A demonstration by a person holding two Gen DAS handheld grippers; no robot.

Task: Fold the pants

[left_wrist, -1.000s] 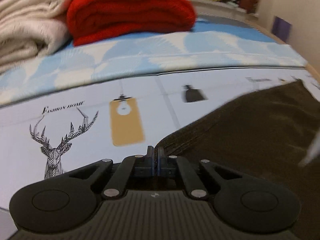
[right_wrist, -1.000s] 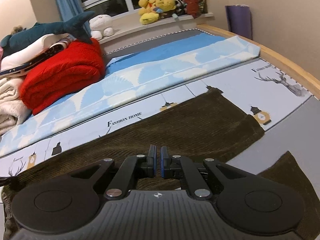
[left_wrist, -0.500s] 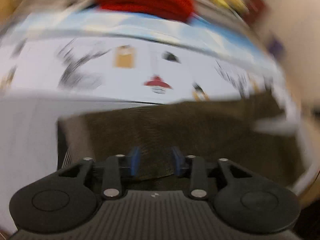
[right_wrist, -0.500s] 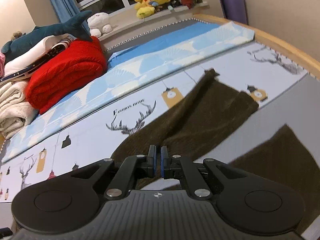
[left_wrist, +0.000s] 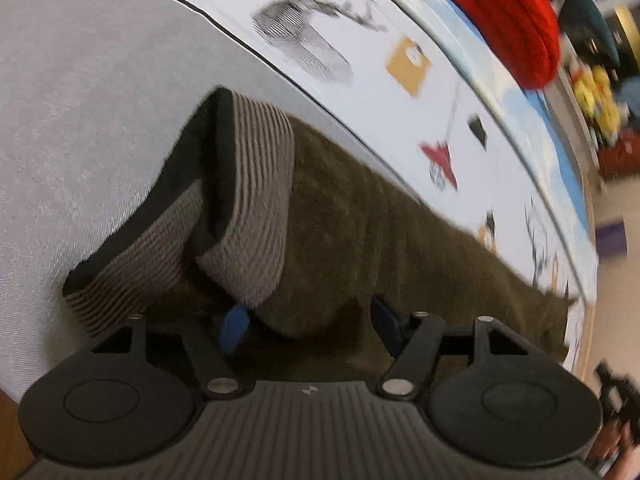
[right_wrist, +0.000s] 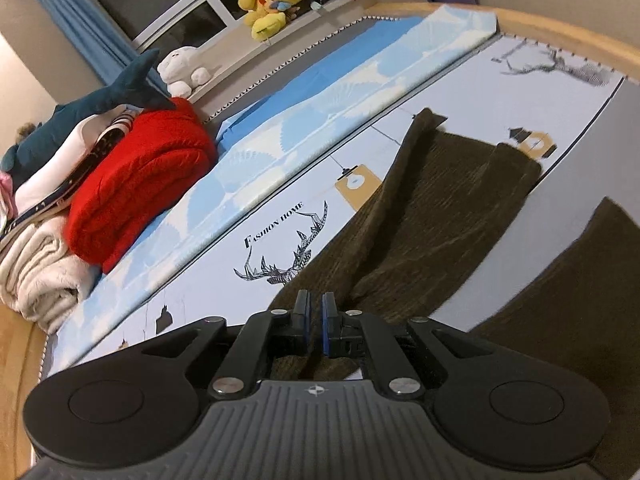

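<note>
1. Spreading across most of both views, the bed [right_wrist: 420, 92] is covered by a printed sheet, and the pants [left_wrist: 380, 232] are laid on it with their long axis running away from the left gripper [left_wrist: 310, 322] toward the far edge.
2. Right under that left gripper the ribbed waistband [left_wrist: 256, 200] is seen, so the waist end is nearer the left hand. Its jaws have just been opening and are now spread wide, with a hump of cloth between them but not pinched.
3. Over in the right wrist view, a leg [right_wrist: 440, 200] stretches up and away from the right gripper [right_wrist: 316, 322], second leg [right_wrist: 580, 300] off to the right. Those jaws have just been easing apart too; only a narrow gap is left, and cloth sits in it — a real grip can't be confirmed.
4. Well off to the side, a red blanket [right_wrist: 140, 184] and stacked linens are piled; nothing is blocking a fold, probably.
</note>
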